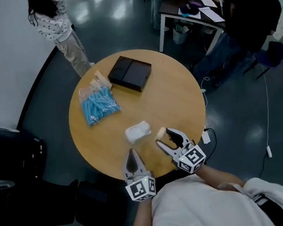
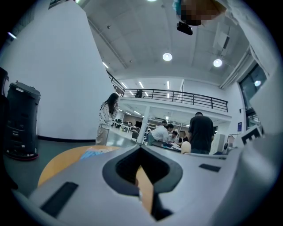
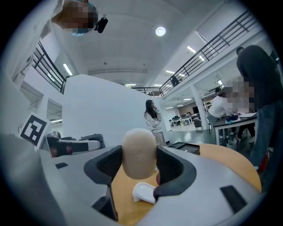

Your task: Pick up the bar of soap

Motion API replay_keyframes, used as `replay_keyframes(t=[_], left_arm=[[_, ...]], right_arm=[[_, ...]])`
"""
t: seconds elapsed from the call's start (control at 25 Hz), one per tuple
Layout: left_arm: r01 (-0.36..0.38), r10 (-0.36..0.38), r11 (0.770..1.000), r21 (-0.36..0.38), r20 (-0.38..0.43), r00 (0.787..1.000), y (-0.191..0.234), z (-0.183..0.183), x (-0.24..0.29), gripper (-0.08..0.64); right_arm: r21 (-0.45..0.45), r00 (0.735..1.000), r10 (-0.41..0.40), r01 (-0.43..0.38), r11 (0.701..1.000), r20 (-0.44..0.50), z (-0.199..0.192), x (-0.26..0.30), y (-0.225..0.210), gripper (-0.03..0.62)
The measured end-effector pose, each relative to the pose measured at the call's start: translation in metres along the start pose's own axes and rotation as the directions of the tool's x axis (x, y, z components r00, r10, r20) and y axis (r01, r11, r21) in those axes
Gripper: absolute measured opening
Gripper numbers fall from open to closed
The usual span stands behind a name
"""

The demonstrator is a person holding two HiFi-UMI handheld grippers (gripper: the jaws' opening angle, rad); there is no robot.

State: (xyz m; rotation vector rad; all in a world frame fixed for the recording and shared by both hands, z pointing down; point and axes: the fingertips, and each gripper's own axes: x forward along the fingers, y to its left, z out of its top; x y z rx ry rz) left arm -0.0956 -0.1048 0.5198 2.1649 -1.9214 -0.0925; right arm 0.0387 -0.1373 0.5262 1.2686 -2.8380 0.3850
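Observation:
The bar of soap (image 1: pixel 160 133) is a beige oval, held just above the round wooden table (image 1: pixel 178 97) near its front edge. My right gripper (image 1: pixel 164 136) is shut on it; in the right gripper view the soap (image 3: pixel 139 152) fills the gap between the jaws of that gripper (image 3: pixel 139 164). A white soap dish (image 1: pixel 137 131) lies on the table just left of the soap, and shows below it as the dish (image 3: pixel 144 192). My left gripper (image 1: pixel 132 155) is at the table's front edge, jaws together, holding nothing (image 2: pixel 142 176).
A black flat box (image 1: pixel 130 73) lies at the table's far side, and a bag of blue items (image 1: pixel 99 104) at its left. A person (image 1: pixel 60 22) stands beyond the table; others sit at a desk (image 1: pixel 195 12) at the back right. Black equipment (image 1: pixel 7 153) stands at the left.

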Motion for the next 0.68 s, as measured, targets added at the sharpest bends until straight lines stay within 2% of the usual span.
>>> replay_keyframes(t=[0.68], left_arm=[[0.012,-0.012,1.0,0.003,-0.01,1.0,-0.0033,-0.0035,-0.0004,0.006]], right_arm=[[-0.03,1.0,0.018,-0.018,0.999,-0.009,-0.0014,-0.0009,0.0039,0.25]])
